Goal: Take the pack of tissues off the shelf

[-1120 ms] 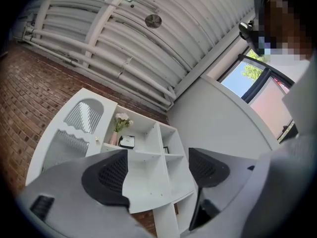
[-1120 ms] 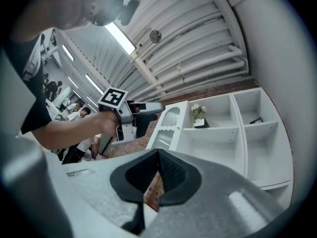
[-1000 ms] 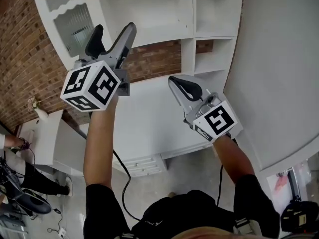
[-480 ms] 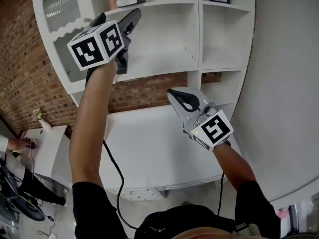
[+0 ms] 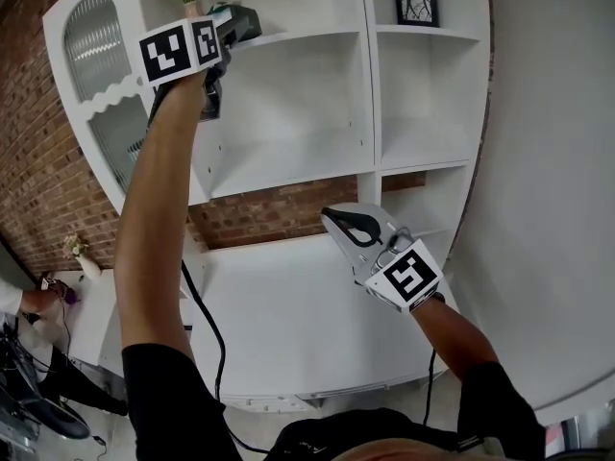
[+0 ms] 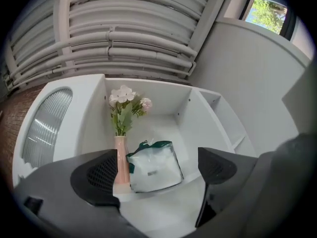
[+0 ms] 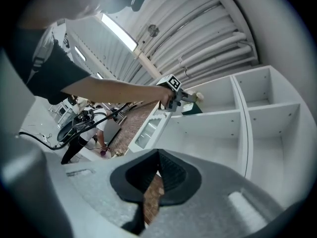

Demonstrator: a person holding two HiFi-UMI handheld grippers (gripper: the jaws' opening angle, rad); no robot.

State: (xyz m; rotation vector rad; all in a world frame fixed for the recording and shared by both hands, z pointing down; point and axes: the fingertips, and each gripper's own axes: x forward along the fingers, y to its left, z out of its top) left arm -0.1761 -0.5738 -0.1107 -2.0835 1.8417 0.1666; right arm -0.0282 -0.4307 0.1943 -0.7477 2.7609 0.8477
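Observation:
The pack of tissues [image 6: 153,166], white with a dark green top, lies on the top shelf [image 6: 163,202] next to a pink vase of flowers [image 6: 120,158]. My left gripper [image 6: 158,175] is raised in front of the shelf, its jaws opening wide. The pack sits beyond the fingertips, with nothing between them. In the head view the left gripper [image 5: 223,35] is just short of the pack [image 5: 248,17]. My right gripper [image 5: 348,227] hangs lower over the desk, shut and empty, and shows shut in its own view [image 7: 157,170].
The white shelf unit [image 5: 370,113] has several open compartments, with a framed picture [image 5: 415,0] at the top right. A white desk [image 5: 288,305] lies below, with a brick wall [image 5: 38,161] to the left. A person [image 5: 19,301] stands at the far left.
My left arm has risen from desk height to the top shelf, and its jaws have spread wider. The head view has tilted upward. The right gripper has stayed low and shut.

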